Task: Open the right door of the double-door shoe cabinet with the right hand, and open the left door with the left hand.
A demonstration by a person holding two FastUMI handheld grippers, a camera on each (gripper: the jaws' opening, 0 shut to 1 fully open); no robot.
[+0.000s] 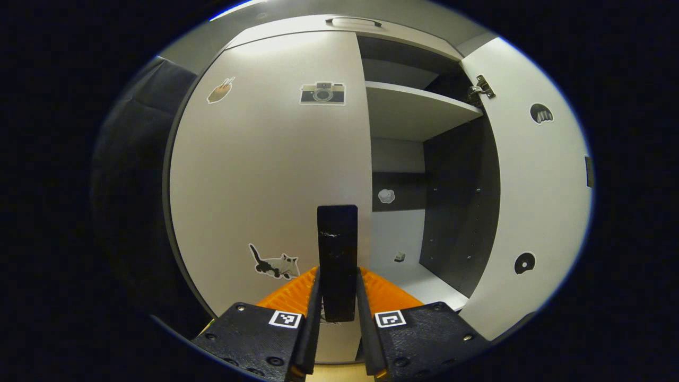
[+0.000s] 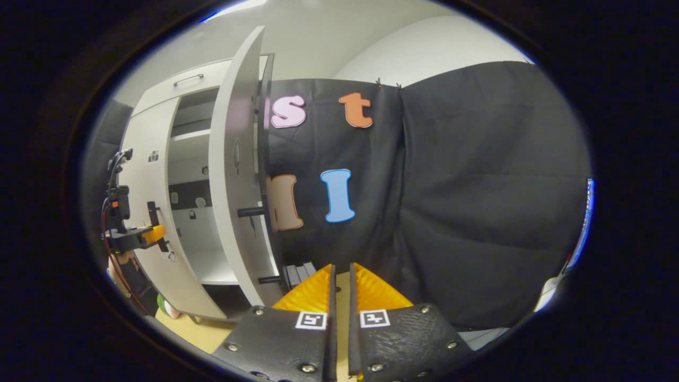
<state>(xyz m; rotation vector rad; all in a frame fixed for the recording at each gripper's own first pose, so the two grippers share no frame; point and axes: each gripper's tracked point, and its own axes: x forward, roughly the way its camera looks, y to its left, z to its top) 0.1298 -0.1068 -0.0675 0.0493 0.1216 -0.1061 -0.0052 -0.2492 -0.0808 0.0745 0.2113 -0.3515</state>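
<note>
The left door [image 1: 276, 175] is plain white with a black handle [image 1: 337, 260], a black-and-white cat sticker [image 1: 275, 263], a grey camera sticker [image 1: 322, 93] and a tan one [image 1: 220, 90]. The right door [image 1: 536, 185] is white with two black stickers. Inside, the shelf [image 1: 414, 109] is white and the side wall [image 1: 459, 212] dark grey. The floor [image 2: 204, 331] is light wood.

left gripper [image 1: 337, 281] clamps the left door's [image 1: 270, 175] handle [image 1: 337, 254]; right door [image 1: 536, 185] stands open.
</note>
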